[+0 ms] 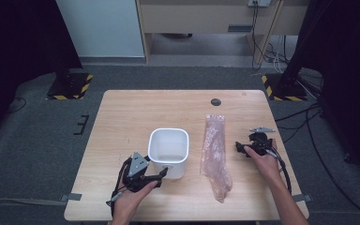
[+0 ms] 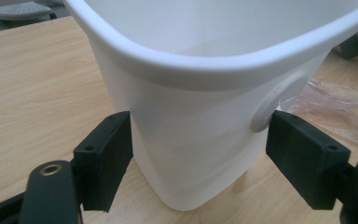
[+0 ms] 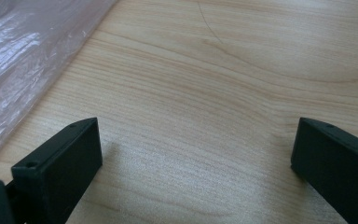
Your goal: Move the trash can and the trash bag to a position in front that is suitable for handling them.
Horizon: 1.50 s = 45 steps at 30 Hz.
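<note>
The bin [image 1: 168, 151] stands upright on the counter [image 1: 122, 117], near the middle of its near half. The plastic bag [image 1: 215, 154] lies flat on the counter just to the right of the bin, stretched from farther back than the bin to nearer the front edge than it. The left gripper [image 1: 161, 177] sits at the bin's near left corner, its fingers [image 2: 103, 158] set either side of the bin's lower wall. The right gripper [image 1: 240, 147] rests on the counter well to the right of the bin, just beyond the bag, pointing toward it
</note>
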Tool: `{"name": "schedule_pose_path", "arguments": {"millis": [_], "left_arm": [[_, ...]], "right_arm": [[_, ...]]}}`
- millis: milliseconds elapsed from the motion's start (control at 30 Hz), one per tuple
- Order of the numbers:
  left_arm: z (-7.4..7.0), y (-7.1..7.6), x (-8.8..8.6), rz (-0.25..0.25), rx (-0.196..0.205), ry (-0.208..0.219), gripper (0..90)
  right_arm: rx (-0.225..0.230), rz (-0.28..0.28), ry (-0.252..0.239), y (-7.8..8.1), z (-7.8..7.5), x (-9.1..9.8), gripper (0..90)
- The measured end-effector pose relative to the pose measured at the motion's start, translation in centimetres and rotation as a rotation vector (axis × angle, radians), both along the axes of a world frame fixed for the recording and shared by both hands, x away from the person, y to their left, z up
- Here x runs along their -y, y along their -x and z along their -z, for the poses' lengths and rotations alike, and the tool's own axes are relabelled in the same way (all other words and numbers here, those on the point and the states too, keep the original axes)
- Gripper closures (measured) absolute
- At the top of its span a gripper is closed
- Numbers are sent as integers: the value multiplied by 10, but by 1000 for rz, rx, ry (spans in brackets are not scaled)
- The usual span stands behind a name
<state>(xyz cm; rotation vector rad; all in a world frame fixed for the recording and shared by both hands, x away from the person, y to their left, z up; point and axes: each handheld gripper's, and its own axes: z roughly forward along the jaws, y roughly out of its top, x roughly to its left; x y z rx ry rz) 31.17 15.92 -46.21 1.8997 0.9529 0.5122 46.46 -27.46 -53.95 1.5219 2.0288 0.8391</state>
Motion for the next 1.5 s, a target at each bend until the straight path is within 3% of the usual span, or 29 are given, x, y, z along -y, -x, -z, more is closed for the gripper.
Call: {"name": "schedule_pose_path", "arguments": {"millis": [133,333,733,900,967,1133,1233,1367,1500], "left_arm": [[1,-16,4,-4,0,5,225],[3,-30,8,-9,-8,16,223],[5,-49,16,-14,-20,29,188],[4,-45,16,-21,0,38,136],[-1,-39,10,-21,19,50,118],[-11,-28,-9,-55,37,56,114],[-15,-22,-22,-79,17,77,109],[-13,-17,-43,-111,1,72,101],[-7,-17,-55,-134,-21,71,97]], "right_arm": [[3,-17,-4,1,0,2,23],[1,-17,-5,3,0,3,25],[9,-38,2,6,0,6,43],[19,-53,8,8,-2,6,62],[44,-89,32,11,-10,4,70],[78,-145,10,20,-23,-2,94],[87,-175,-5,27,-33,-8,98],[108,-238,-9,45,-51,-24,108],[109,-277,3,60,-55,-33,107]]}}
